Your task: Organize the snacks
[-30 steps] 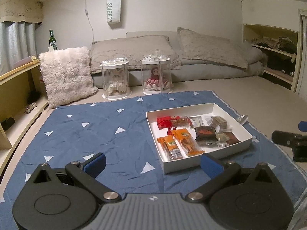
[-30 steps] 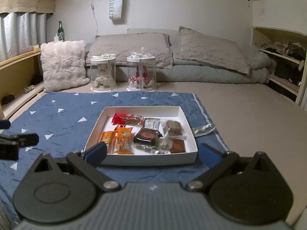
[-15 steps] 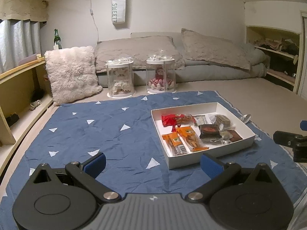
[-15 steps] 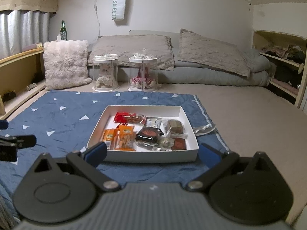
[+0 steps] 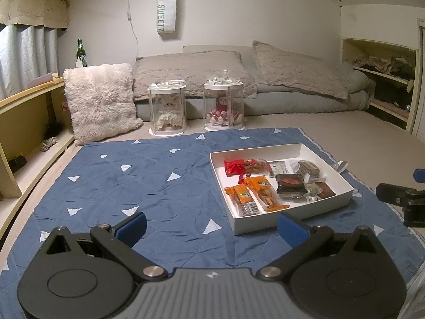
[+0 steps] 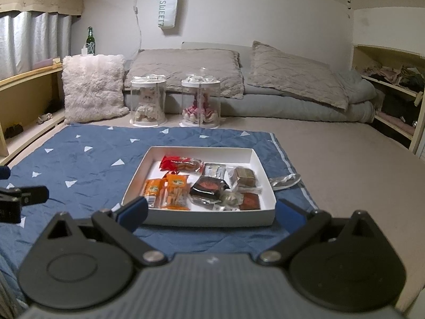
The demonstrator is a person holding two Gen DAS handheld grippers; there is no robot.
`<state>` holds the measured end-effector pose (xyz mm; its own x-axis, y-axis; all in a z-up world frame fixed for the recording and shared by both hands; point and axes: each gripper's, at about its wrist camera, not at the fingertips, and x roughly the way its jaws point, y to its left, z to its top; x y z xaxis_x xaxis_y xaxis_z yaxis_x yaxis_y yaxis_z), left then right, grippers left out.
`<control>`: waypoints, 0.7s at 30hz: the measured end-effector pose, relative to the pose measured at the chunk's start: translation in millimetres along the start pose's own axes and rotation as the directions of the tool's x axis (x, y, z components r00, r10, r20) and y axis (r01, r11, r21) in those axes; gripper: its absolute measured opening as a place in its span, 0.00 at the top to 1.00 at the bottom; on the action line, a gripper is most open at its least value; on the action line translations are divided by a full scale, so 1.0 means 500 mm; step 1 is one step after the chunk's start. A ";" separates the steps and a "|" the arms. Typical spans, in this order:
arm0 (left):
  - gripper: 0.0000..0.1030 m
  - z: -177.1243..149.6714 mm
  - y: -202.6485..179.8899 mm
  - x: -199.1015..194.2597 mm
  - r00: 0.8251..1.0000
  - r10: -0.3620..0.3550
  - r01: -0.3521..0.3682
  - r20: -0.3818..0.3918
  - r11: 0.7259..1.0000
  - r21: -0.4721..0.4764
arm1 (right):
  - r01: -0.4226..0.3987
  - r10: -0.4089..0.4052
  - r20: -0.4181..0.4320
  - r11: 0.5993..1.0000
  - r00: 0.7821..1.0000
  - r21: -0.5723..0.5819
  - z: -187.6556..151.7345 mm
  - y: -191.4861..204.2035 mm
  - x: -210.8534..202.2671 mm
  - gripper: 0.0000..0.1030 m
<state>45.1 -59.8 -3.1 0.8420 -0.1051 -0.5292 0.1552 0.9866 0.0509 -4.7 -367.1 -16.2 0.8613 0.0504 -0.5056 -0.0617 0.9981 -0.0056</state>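
Wrapped snacks [image 6: 202, 184] sit jumbled in a white tray [image 6: 209, 216] at the centre of the right wrist view, on a blue mat [image 5: 138, 175].

Both the left gripper [image 5: 211, 224] and the right gripper [image 6: 211, 211] hang wide open and empty; the packets look light, slick and crushable, best pinched at a crimped end.

Under your work lies a blue quilted mat [image 5: 138, 186] with white triangles, spread flat over the beige floor [image 6: 345, 164]. On the mat's right part sits a white tray [image 6: 261, 163] (shallow, open-topped) holding wrapped snacks. A silvery wrapper [image 6: 285, 180] lies just beside the tray, half on the mat's striped edge and half on the floor. Beyond the mat's far edge, two clear display cases [image 5: 167, 109] stand side by side on the floor, with a fluffy cushion [image 5: 99, 102] to their left.
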 end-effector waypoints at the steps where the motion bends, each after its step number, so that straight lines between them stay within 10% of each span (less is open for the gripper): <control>1: 0.00 0.000 0.000 0.000 1.000 0.000 0.000 0.000 1.000 0.000 | 0.000 0.000 0.000 1.000 1.000 0.000 0.000 0.000 0.001 0.00; 21: 0.00 0.000 0.003 0.000 1.000 -0.002 0.002 0.001 1.000 -0.002 | 0.001 -0.001 -0.003 1.000 1.000 -0.004 -0.001 0.002 0.001 0.00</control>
<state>45.4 -58.2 -2.9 0.8420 -0.1067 -0.5288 0.1553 0.9867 0.0482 -4.4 -366.2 -17.0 0.8597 0.0494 -0.5085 -0.0631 0.9980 -0.0097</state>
